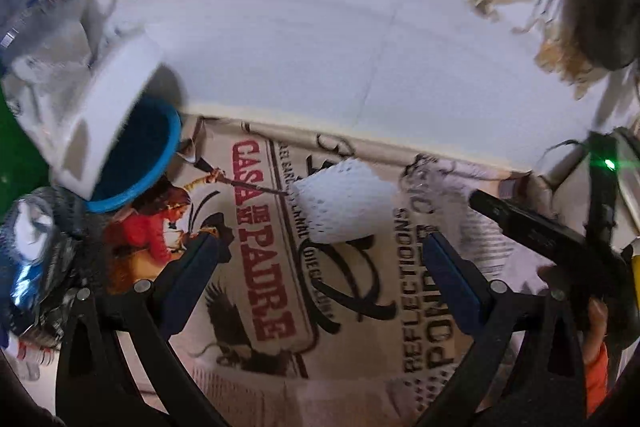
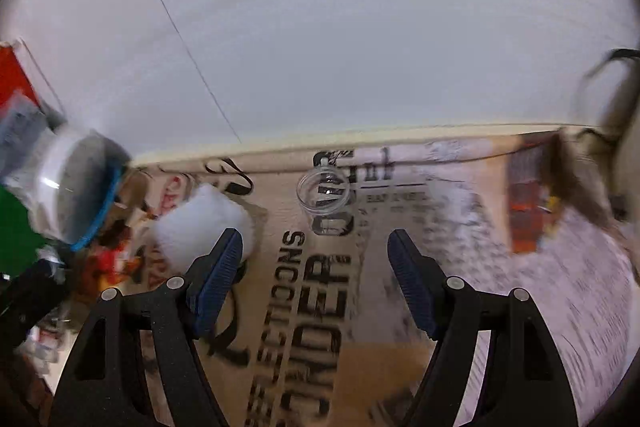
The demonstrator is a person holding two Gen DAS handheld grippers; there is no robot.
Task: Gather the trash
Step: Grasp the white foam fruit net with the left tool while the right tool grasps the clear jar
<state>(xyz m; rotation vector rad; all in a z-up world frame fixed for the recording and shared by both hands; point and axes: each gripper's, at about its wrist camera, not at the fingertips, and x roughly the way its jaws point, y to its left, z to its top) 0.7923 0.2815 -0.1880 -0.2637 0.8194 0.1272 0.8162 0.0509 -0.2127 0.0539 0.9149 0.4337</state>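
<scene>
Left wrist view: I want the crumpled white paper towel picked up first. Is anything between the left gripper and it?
Nothing visible blocks it. The crumpled white paper towel lies on the printed tablecloth, ahead of the open left gripper. The blue-rimmed white container sits off to the left, apart from it.

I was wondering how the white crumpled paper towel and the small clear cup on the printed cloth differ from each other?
The paper towel is opaque white, while the clear cup is see-through, with the cloth's lettering showing through it. The paper towel is a soft, crumpled, dimpled lump; the clear cup is a smooth, rigid round shape. The paper towel looks clearly bulkier than the clear cup. Both rest on the printed cloth near its far edge, and neither gripper touches them.
</scene>
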